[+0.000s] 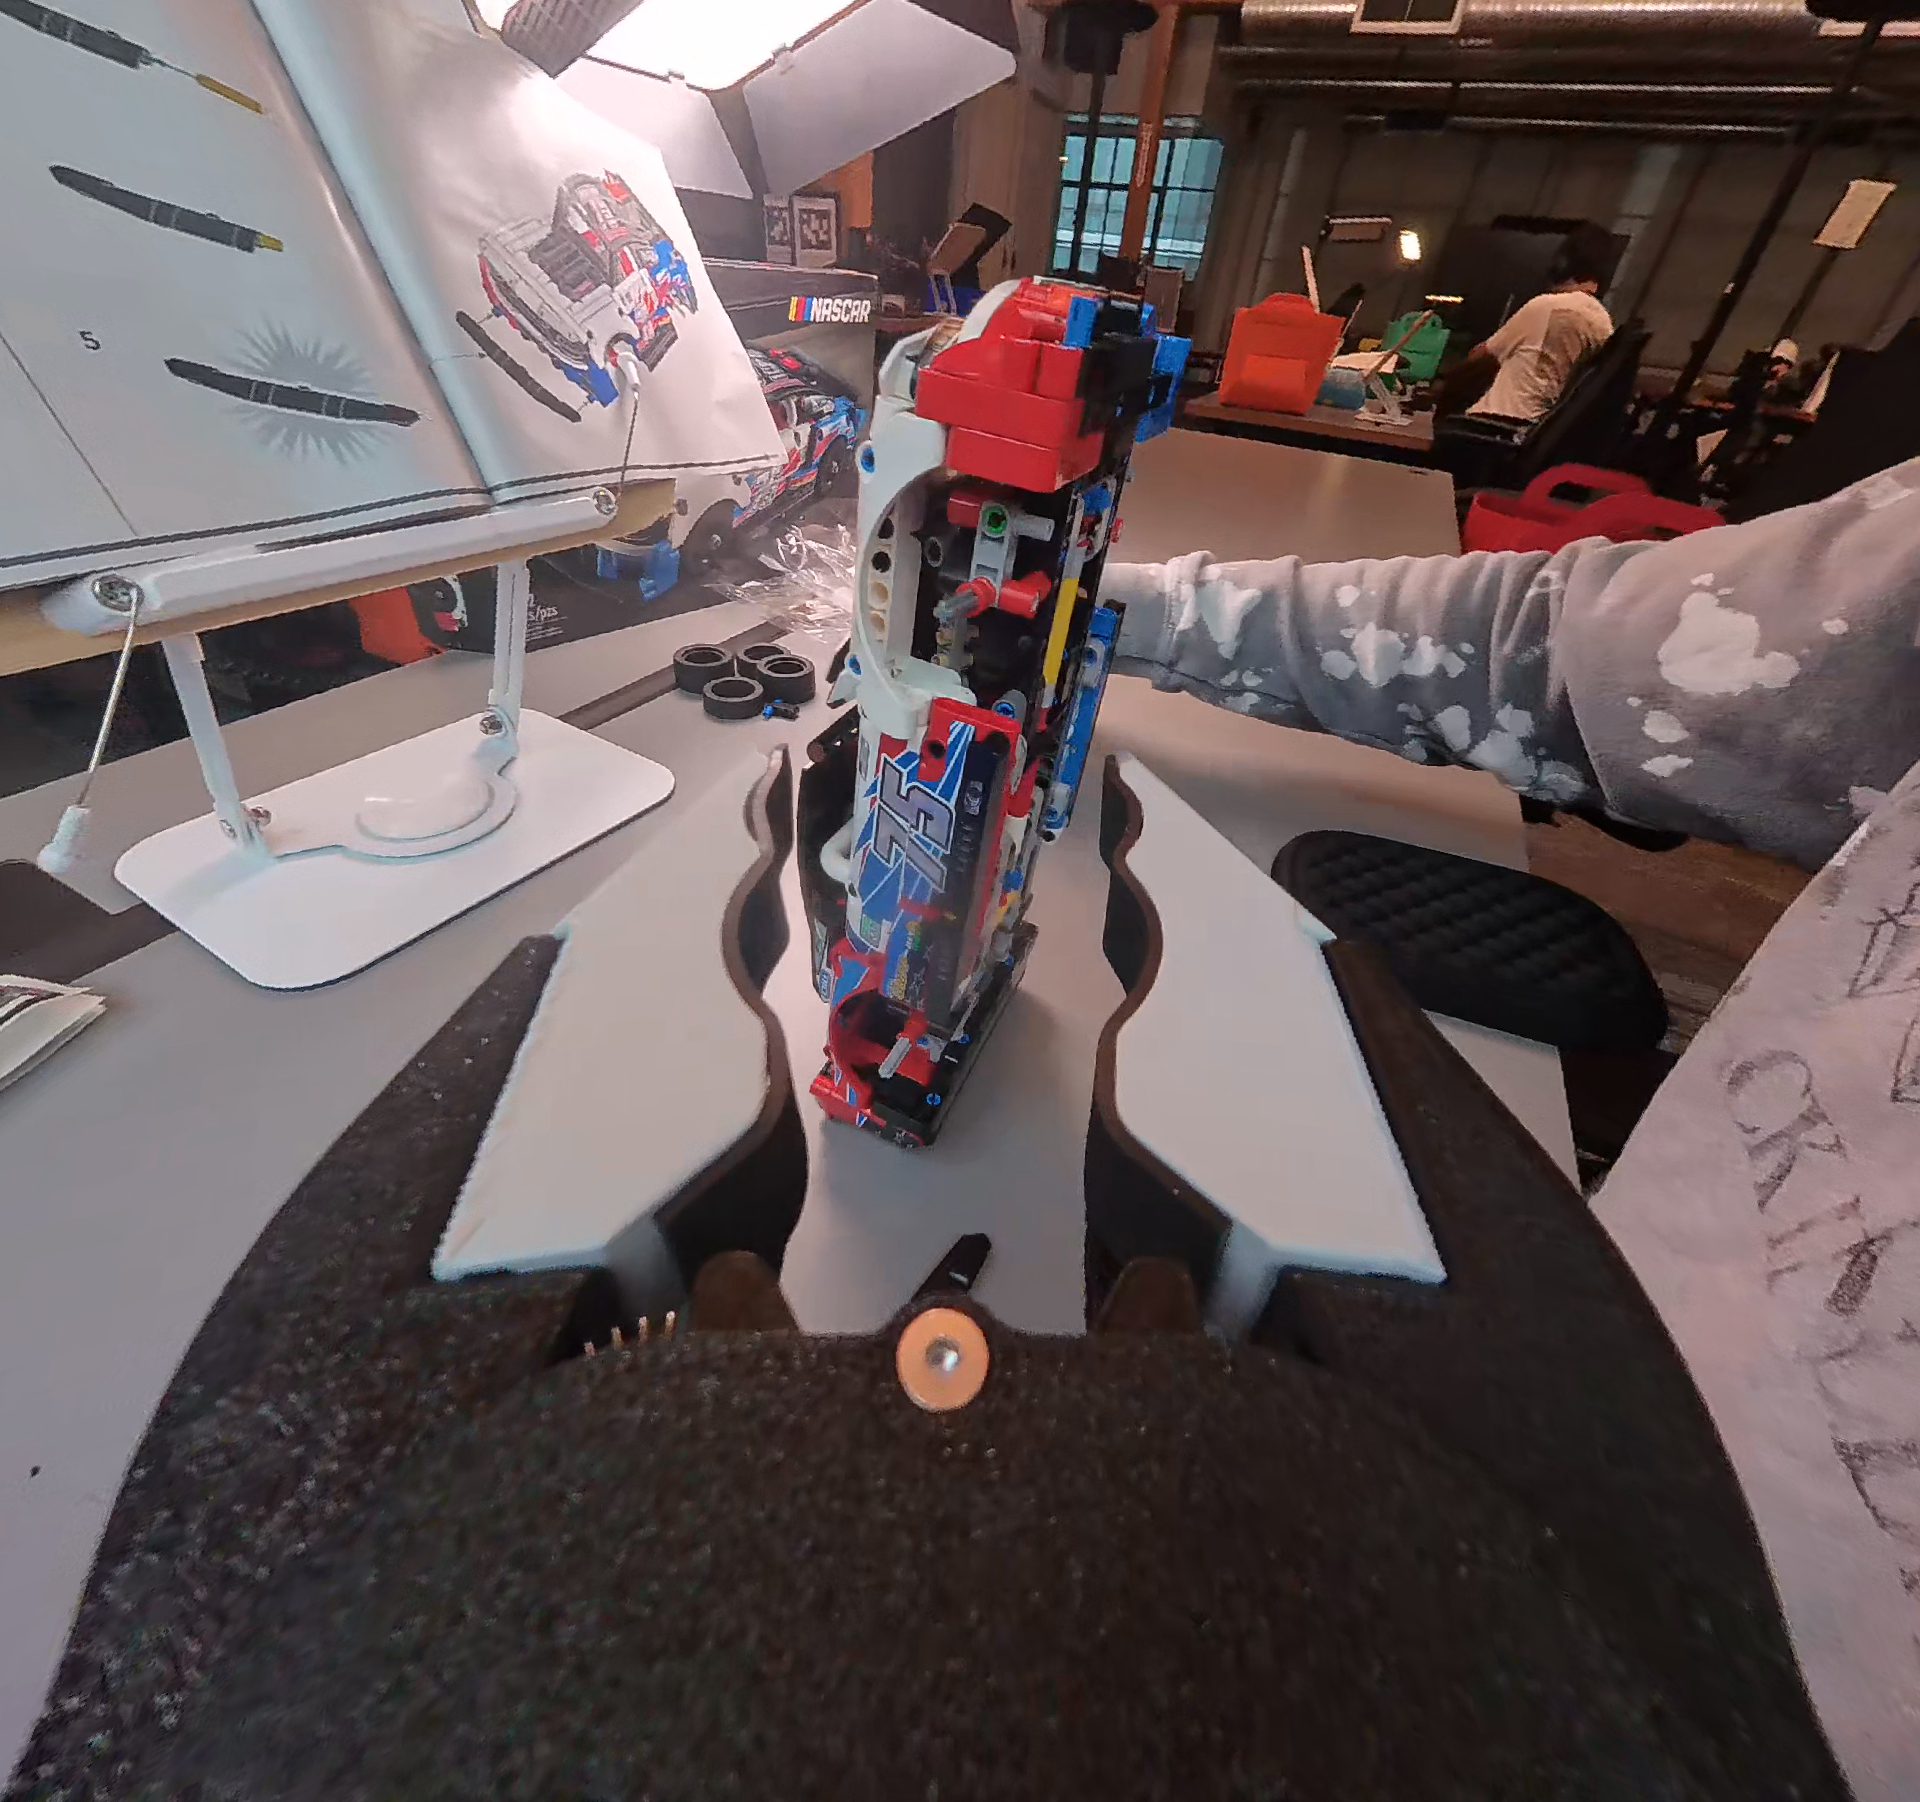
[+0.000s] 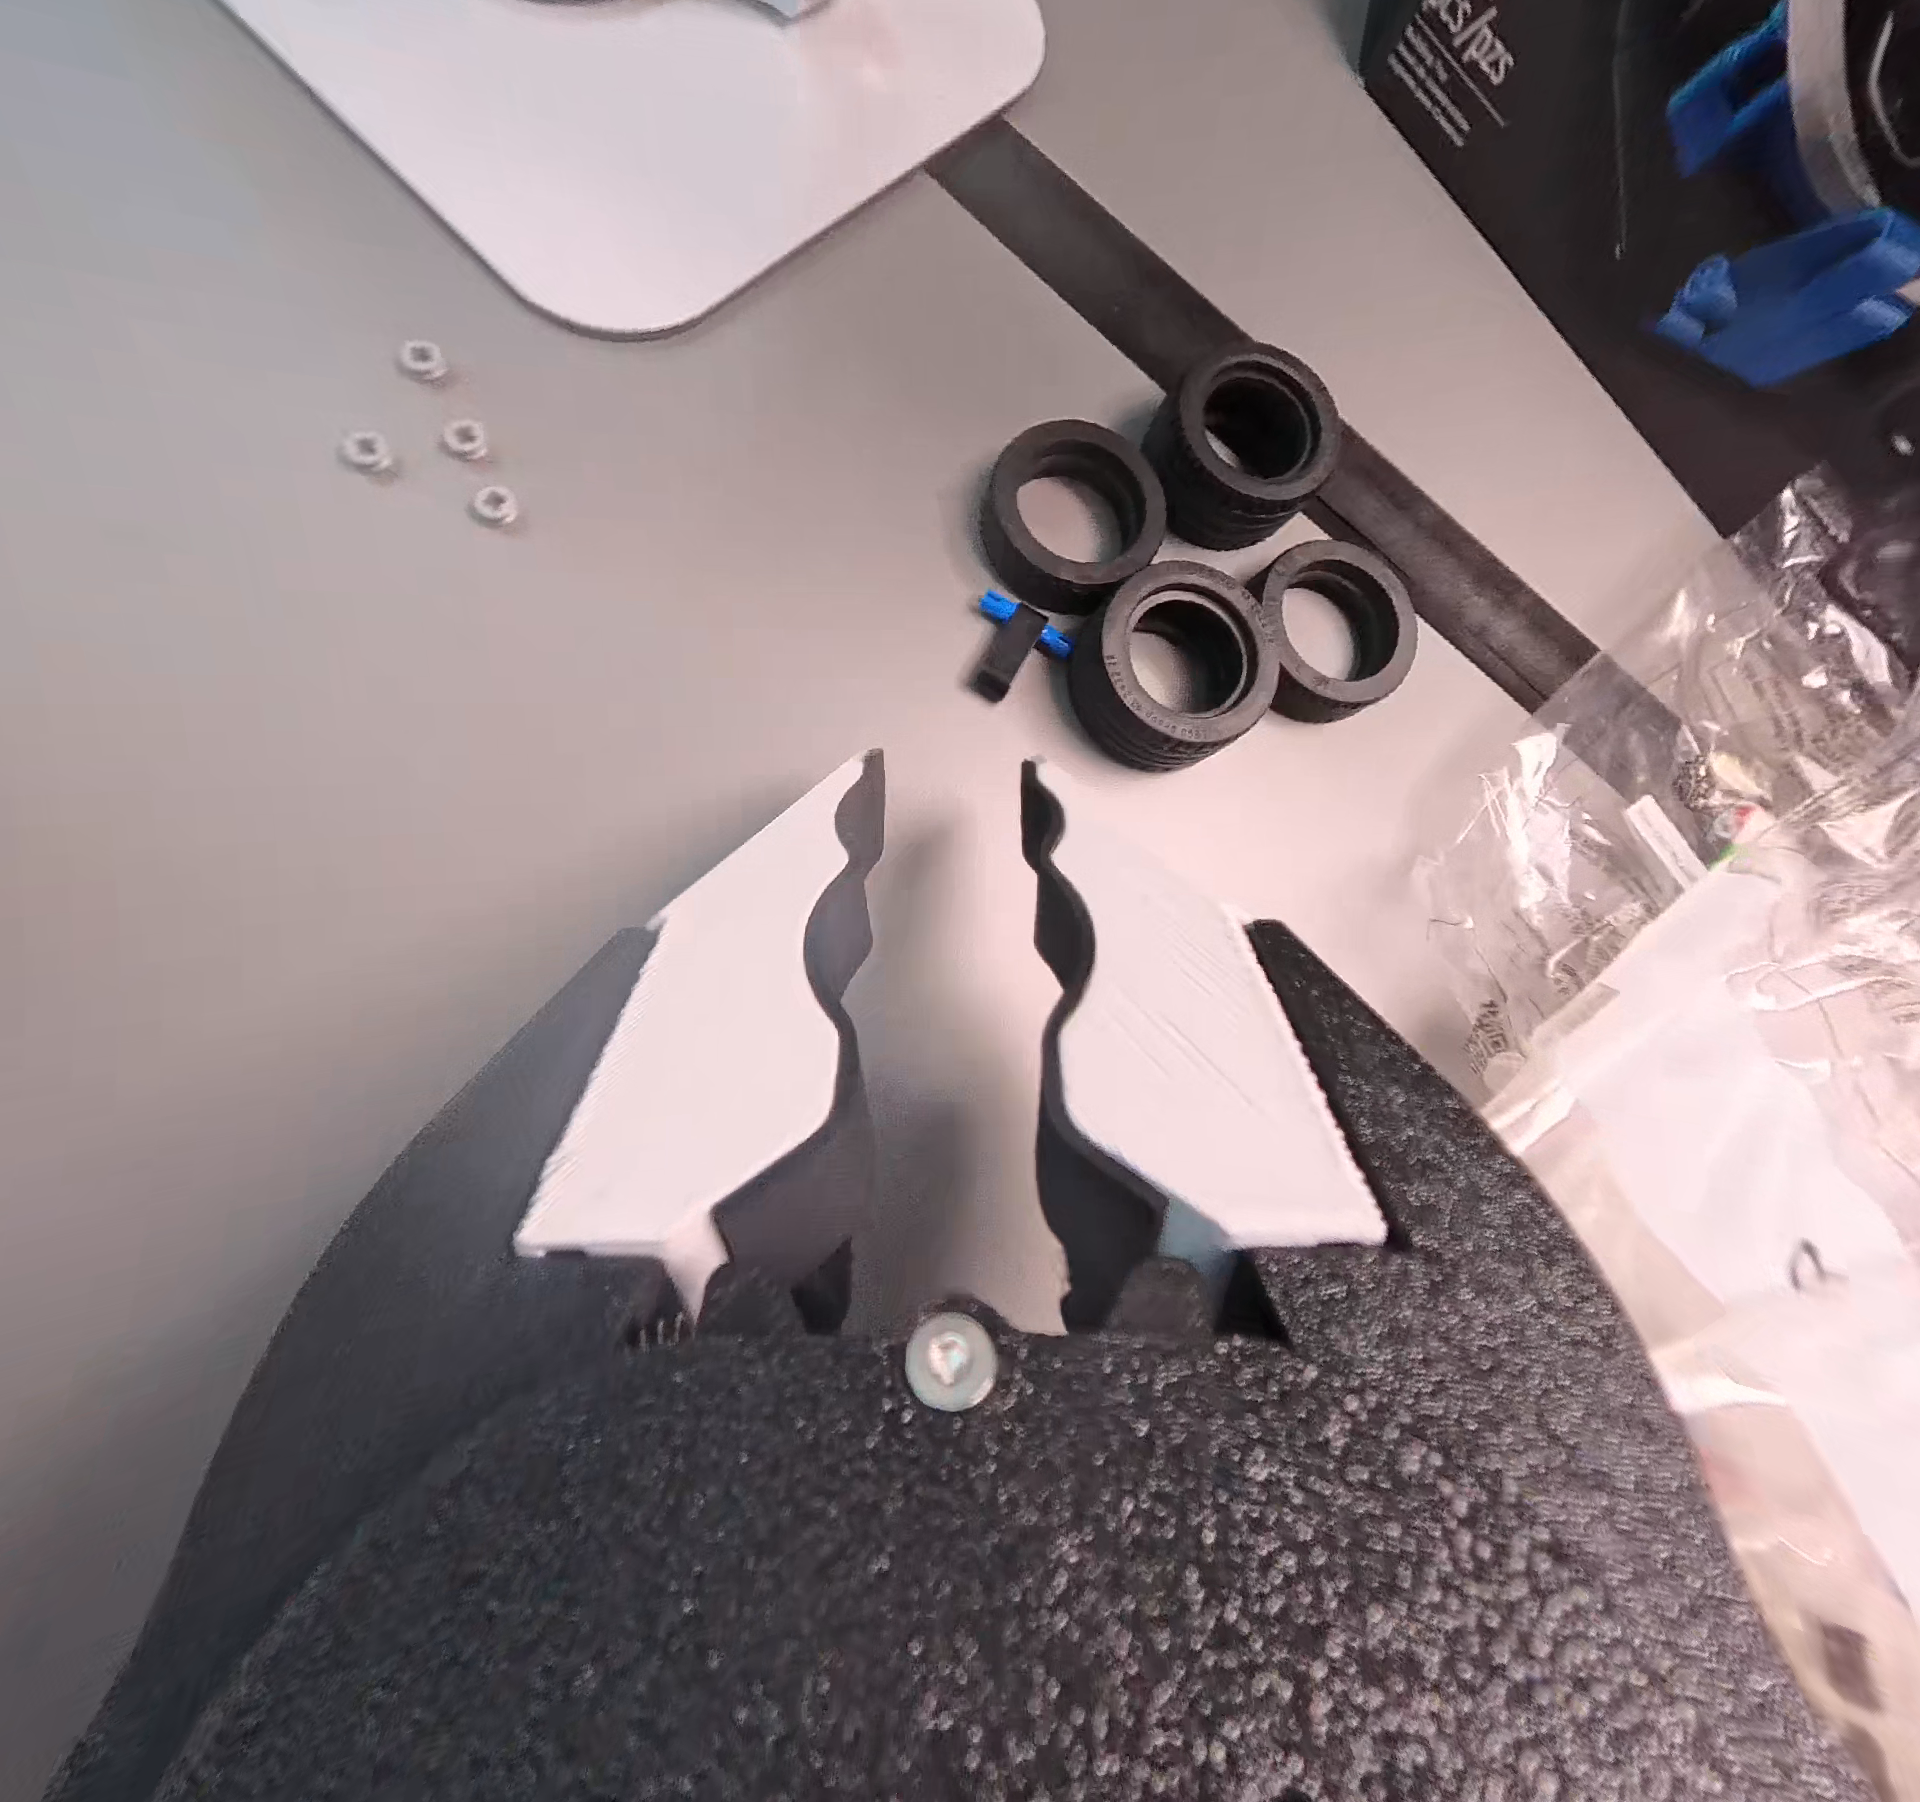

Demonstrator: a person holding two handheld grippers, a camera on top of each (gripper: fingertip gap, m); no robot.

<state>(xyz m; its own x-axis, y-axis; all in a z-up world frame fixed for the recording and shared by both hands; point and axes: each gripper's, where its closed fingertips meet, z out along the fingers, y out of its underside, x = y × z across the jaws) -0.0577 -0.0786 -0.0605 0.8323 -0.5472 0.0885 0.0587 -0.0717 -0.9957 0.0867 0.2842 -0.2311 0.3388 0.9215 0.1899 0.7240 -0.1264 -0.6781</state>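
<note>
The left gripper (image 1: 940, 796) has its fingers spread around an upright toy car (image 1: 966, 713) on the desk (image 1: 260, 1129). The right gripper (image 2: 951, 776), fingers spread and empty, hovers near four black tires (image 2: 1195, 568).

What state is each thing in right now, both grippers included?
left gripper: open, fingers either side of the brick car model, contact unclear
brick car model: stood on end on the table
right gripper: open, empty, hovering near the tyres
black tyres: four, loose, lying flat, clustered
instruction booklet: open on the white stand
</note>
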